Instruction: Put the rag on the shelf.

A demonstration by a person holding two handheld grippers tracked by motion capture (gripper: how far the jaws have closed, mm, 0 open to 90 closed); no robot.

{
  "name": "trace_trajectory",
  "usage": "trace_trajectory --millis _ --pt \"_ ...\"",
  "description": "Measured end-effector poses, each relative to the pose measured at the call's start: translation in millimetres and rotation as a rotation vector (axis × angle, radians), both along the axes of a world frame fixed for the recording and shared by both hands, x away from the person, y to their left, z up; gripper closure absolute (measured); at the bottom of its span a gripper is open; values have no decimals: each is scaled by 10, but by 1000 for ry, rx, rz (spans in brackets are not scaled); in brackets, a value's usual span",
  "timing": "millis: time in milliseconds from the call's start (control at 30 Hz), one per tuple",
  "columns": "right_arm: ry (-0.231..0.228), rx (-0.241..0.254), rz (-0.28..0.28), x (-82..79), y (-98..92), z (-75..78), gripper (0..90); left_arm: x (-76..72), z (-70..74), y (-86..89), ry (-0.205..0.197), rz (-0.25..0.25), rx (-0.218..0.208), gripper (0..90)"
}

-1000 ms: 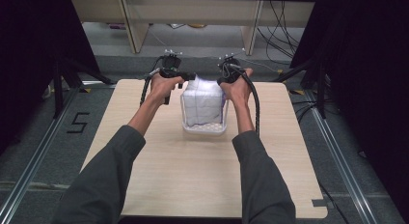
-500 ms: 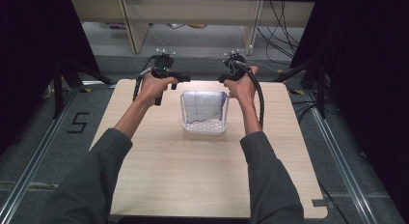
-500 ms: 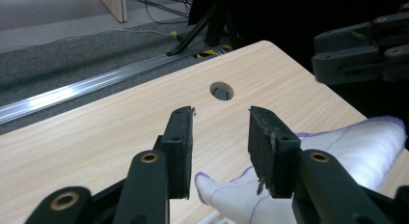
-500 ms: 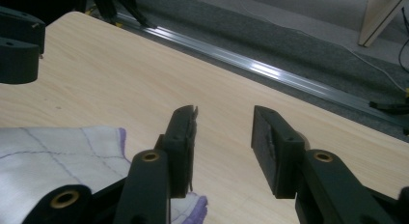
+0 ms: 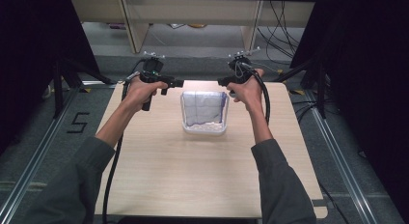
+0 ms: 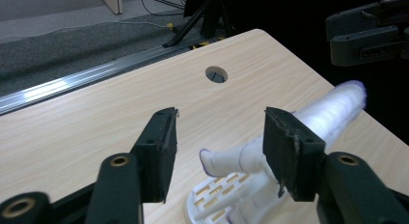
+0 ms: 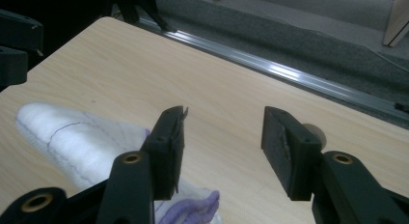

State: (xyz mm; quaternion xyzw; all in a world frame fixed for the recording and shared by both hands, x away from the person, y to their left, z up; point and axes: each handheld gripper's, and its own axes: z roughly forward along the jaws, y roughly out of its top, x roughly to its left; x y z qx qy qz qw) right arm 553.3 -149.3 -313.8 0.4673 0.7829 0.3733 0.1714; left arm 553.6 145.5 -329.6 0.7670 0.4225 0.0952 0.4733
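Observation:
A white cloth with thin purple lines lies draped over a white slotted basket at the back middle of the table. My left gripper hangs open to the left of the cloth's far edge, its jaws pointing right and holding nothing. My right gripper hangs open on the other side, pointing left, also holding nothing. In the left gripper view the open gripper frames the cloth and the basket below. In the right gripper view the open gripper is above the cloth.
The light wooden table has a round cable hole near its far edge. A metal rail runs on the floor behind the table. Dark stands and cables sit at the far left and far right.
Both grippers have drawn apart sideways, away from the cloth's top. The cloth now lies flatter over the basket.

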Motion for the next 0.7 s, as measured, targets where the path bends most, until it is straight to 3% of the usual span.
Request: trace_trajectory --millis 333,567,700 --pt "-32 32 15 -189 -82 63 440 -264 -47 147 3 -20 -28 374" --pt "-17 48 20 -318 -126 69 422 -437 -114 177 -6 -37 -23 350" --pt "-31 56 35 -399 -147 60 409 -539 -166 189 -6 -49 -31 333"
